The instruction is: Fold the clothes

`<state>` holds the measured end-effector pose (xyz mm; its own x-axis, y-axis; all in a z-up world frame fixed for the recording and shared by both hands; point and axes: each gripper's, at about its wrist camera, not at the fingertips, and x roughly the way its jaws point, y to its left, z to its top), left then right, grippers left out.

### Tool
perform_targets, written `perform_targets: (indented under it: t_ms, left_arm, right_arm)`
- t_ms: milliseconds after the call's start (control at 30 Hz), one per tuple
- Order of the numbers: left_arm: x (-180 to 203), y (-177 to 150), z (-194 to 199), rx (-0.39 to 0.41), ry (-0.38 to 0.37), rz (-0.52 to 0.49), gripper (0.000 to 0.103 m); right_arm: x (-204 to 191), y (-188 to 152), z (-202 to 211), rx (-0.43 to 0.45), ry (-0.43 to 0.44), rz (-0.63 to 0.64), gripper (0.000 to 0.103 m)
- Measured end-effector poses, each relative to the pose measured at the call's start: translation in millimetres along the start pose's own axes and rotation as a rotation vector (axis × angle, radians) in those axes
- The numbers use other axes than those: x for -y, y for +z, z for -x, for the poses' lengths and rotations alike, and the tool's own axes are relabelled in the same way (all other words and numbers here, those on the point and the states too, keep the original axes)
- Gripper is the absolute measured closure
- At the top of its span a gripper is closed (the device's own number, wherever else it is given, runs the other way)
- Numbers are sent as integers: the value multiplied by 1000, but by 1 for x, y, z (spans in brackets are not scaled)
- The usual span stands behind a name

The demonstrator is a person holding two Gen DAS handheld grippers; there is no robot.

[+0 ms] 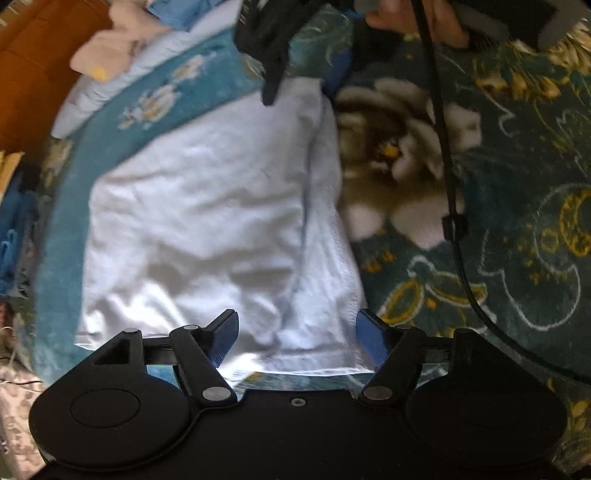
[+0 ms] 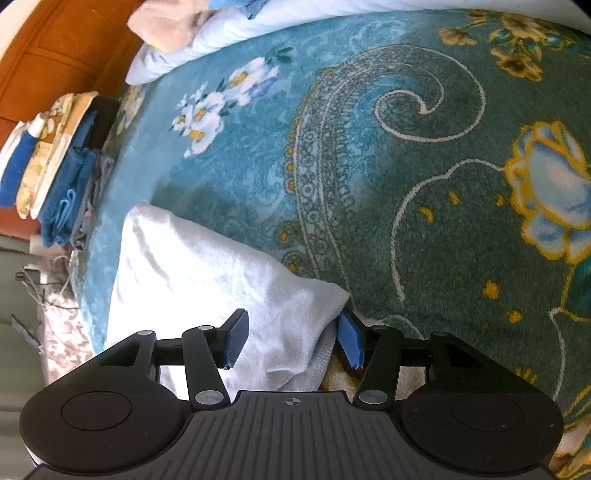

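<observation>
Left tool (image 1: 298,338) open; right tool (image 2: 293,338) half-open.

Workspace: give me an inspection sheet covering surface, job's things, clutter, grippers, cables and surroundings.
Surface: teal floral blanket, soft.
Job's things: white garment, lying partly folded and wrinkled.
Clutter: pink cloth on pale bedding at the far edge; dark cloth at the garment's far end.
Grippers: left gripper open over the garment's near hem; right gripper has a garment fold between its fingers, contact unclear.
Cables: black cable hanging across the blanket.
Surroundings: orange wooden furniture; stack of folded textiles beside the bed.
</observation>
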<state>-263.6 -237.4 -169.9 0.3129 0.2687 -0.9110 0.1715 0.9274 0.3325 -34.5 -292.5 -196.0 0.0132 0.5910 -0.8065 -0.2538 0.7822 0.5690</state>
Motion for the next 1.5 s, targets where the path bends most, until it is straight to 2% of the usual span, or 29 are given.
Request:
perform_targets:
  t_ms: [200, 267, 400, 467, 600, 667, 700, 733, 867, 1000, 1100, 1333, 1500]
  left_arm:
    - [6, -4, -4, -10, -64, -27, 29]
    - [5, -2, -8, -12, -77, -19, 29]
    - [-1, -2, -11, -23, -125, 29, 33]
    - [-6, -3, -13, -26, -155, 66, 37]
    - [-16, -4, -14, -13, -190, 113, 56]
    - [-29, -5, -20, -5, -202, 151, 71]
    - [-35, -5, -22, -3, -202, 168, 85]
    - [-42, -6, -24, 1, -203, 181, 94]
    - [-61, -14, -20, 32, -289, 269, 97]
    - [-98, -25, -14, 59, -442, 472, 102]
    - [-134, -36, -13, 83, -560, 622, 102]
    - [-213, -54, -19, 141, -635, 763, 102]
    - [-269, -67, -24, 189, -624, 819, 102]
  right_arm:
    - [5, 1, 0, 5, 21, -18, 53]
    - [7, 1, 0, 10, 31, -40, 56]
    - [11, 3, -2, 7, 39, -58, 78]
    - [11, 3, -3, 7, 35, -58, 84]
    - [10, 3, -5, 9, 23, -60, 87]
    - [8, 3, -5, 9, 16, -62, 87]
    - [7, 3, -6, 10, 12, -63, 87]
    - [7, 4, -6, 11, 6, -65, 87]
    - [1, 3, -6, 25, -19, -69, 87]
    - [-11, 4, -1, 52, -29, -59, 89]
    - [-28, 8, 4, 62, -38, -39, 93]
    - [-98, 30, 1, 84, -63, 41, 94]
    - [-160, 53, -23, 90, -51, 94, 94]
